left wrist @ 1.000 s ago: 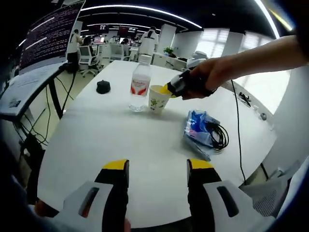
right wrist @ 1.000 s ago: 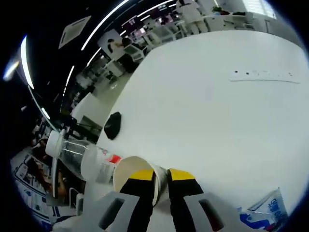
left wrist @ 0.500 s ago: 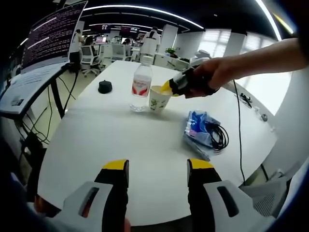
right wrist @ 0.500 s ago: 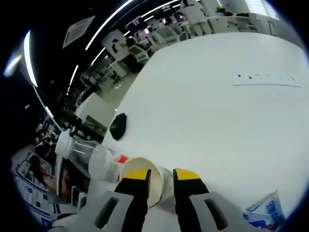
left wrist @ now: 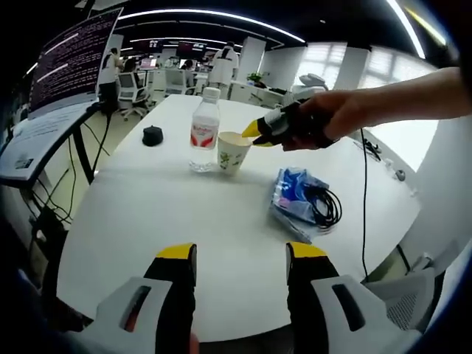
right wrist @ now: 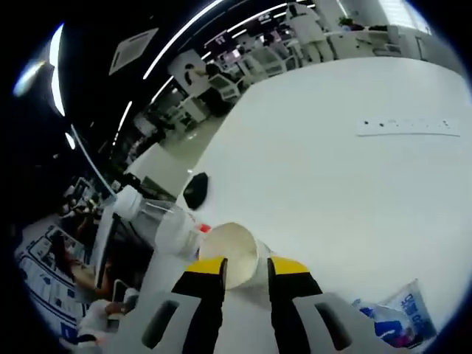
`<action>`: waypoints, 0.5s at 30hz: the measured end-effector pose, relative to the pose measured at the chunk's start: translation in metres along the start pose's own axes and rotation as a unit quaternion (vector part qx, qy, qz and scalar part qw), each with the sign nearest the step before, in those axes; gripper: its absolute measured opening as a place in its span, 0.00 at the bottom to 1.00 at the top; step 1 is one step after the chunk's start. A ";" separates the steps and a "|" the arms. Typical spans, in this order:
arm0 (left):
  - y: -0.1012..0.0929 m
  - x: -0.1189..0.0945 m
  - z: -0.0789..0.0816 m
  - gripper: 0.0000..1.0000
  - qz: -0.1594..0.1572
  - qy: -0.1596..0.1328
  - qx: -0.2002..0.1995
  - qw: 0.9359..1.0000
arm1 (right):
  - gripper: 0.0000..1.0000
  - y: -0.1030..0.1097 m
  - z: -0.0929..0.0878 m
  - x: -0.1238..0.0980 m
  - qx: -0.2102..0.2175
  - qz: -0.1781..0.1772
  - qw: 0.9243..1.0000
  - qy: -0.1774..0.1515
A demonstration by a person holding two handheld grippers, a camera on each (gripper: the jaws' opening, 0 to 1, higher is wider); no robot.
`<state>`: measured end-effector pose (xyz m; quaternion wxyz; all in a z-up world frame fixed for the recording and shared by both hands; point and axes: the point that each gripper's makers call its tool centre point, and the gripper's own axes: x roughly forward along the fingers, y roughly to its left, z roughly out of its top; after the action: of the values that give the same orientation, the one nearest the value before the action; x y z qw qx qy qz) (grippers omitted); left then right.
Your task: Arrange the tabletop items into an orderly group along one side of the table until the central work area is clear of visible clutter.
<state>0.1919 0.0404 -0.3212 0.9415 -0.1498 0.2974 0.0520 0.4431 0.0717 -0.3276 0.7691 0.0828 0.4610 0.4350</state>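
White round counter [left wrist: 184,221] carries everything, its near and middle part bare, likely the work area to be kept free. Largest loose item is the blue snack bag [left wrist: 291,198] with a black coiled cable [left wrist: 328,206] lying on and beside it, off to the right side and well apart from the rest; it probably needs shifting toward the group next. Clear water bottle [left wrist: 203,134] with red label stands upright toward the far side, and the paper cup [left wrist: 230,152] stands just beside it, so these two already read as a tidy pair. Small black round object [left wrist: 152,135] sits near the bottle, to its left; can't tell what it is. Right claw [left wrist: 254,131], held in a hand [left wrist: 324,122], is at the cup's rim; in the right gripper view the right claw's jaws are apart by a modest gap with the cup's rim between them, not clearly pinching, so it looks loosened off the cup. Left claw [left wrist: 240,254] hangs over the near counter edge, jaws wide apart, holding nothing, seemingly waiting.
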 end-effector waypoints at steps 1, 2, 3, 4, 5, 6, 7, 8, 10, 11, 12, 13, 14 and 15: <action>-0.001 0.000 -0.002 0.48 -0.001 0.001 0.002 1.000 | 0.21 -0.002 0.001 -0.001 0.002 0.003 1.000 -0.004; -0.002 0.000 -0.004 0.48 -0.002 0.002 0.002 1.000 | 0.21 0.000 0.000 -0.002 0.003 0.005 1.000 -0.005; -0.003 0.001 -0.006 0.49 -0.003 0.005 0.003 1.000 | 0.21 -0.001 0.000 -0.004 0.005 0.008 1.000 -0.007; -0.005 0.001 -0.007 0.49 -0.005 0.007 0.005 1.000 | 0.21 -0.002 0.001 -0.004 0.006 0.012 1.000 -0.009; -0.007 0.000 -0.009 0.50 -0.006 0.009 0.006 1.000 | 0.21 -0.002 0.001 -0.006 0.007 0.018 1.000 -0.009; -0.010 0.000 -0.011 0.50 -0.007 0.011 0.007 1.000 | 0.21 -0.004 0.003 -0.006 0.006 0.020 1.000 -0.010; -0.013 -0.001 -0.011 0.50 -0.008 0.011 0.008 1.000 | 0.21 -0.004 0.003 -0.009 0.007 0.021 1.000 -0.013; -0.016 -0.002 -0.010 0.50 -0.009 0.012 0.009 1.000 | 0.21 -0.004 0.003 -0.011 0.009 0.024 1.000 -0.016; -0.017 -0.003 -0.010 0.50 -0.010 0.012 0.013 1.000 | 0.21 -0.001 0.002 -0.017 0.011 0.030 0.999 -0.025; -0.019 -0.004 -0.008 0.50 -0.011 0.013 0.015 1.000 | 0.21 0.000 0.001 -0.021 0.012 0.035 0.999 -0.028; -0.020 -0.005 -0.008 0.50 -0.011 0.014 0.017 1.000 | 0.21 0.000 0.001 -0.023 0.012 0.037 0.999 -0.031; -0.020 -0.004 -0.008 0.50 -0.012 0.014 0.018 1.000 | 0.21 0.000 0.001 -0.026 0.010 0.041 0.999 -0.034; -0.022 -0.004 -0.008 0.50 -0.013 0.016 0.021 1.000 | 0.22 -0.001 -0.001 -0.030 0.008 0.042 0.998 -0.037; -0.023 -0.004 -0.010 0.50 -0.014 0.018 0.023 0.999 | 0.22 -0.003 -0.002 -0.034 0.007 0.044 0.998 -0.040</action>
<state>0.1881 0.0158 -0.3208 0.9399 -0.1330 0.3129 0.0296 0.4369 0.0447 -0.3085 0.7661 0.1259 0.4291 0.4616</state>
